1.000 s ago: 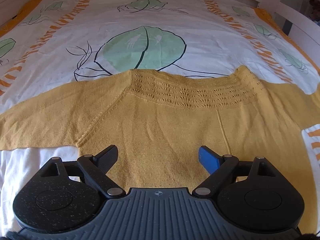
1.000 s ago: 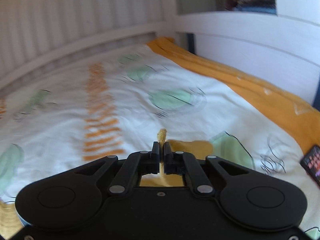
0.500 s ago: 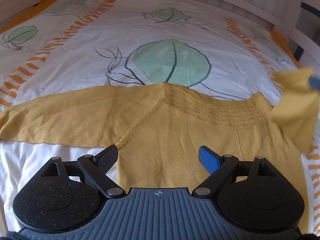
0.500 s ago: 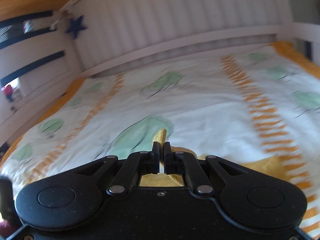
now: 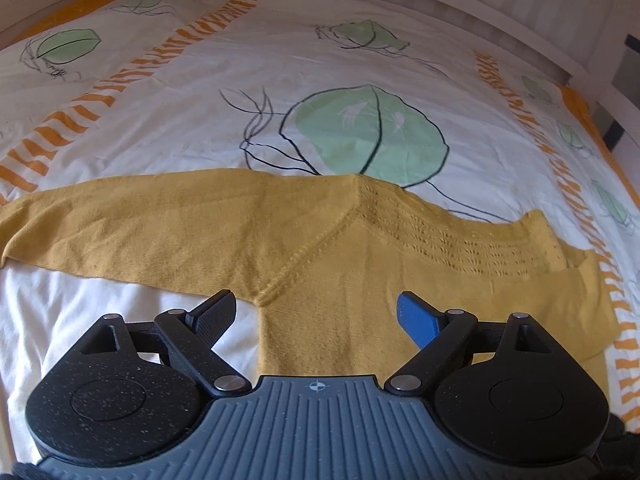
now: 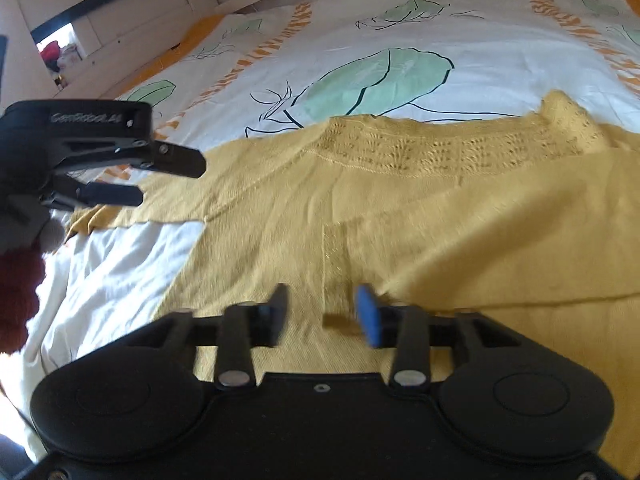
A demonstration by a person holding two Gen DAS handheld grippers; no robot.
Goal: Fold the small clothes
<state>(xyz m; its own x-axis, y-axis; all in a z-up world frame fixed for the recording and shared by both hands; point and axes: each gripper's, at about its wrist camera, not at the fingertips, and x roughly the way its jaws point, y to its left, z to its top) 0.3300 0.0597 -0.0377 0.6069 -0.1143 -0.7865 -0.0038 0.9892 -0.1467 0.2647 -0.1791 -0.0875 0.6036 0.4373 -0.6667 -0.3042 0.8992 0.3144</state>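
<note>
The right gripper (image 6: 322,314) has just let go: a second ago its jaws were clamped on the cuff of the yellow knit sweater (image 5: 344,280), half a second ago that sleeve was in the air at the right of the left wrist view, and now the right sleeve (image 6: 500,248) lies folded across the sweater's body. The jaws have just been opening and stand apart, nothing pinched. The cuff (image 6: 335,264) lies on the fabric just ahead of the gap, pads not pressing on it. Motion blur on the fingers.

Judged from this, the first sleeve fold is done. The left sleeve (image 5: 132,224) is spread out flat to the left on the bed cover (image 5: 200,112), not yet folded, so it is probably next.

The left gripper (image 5: 316,312) hangs over the sweater's left armpit seam, jaws wide apart, holding nothing. The right wrist view shows it above the left sleeve, not touching.

The sweater lies flat on the bed, neckline away from the cameras, over the white cover with green leaves and orange stripes.

Writing: "GenRobot.AI" in pale letters on the side of the left gripper's body (image 6: 86,118), slightly blurred. No other readable text, no garment label visible.
</note>
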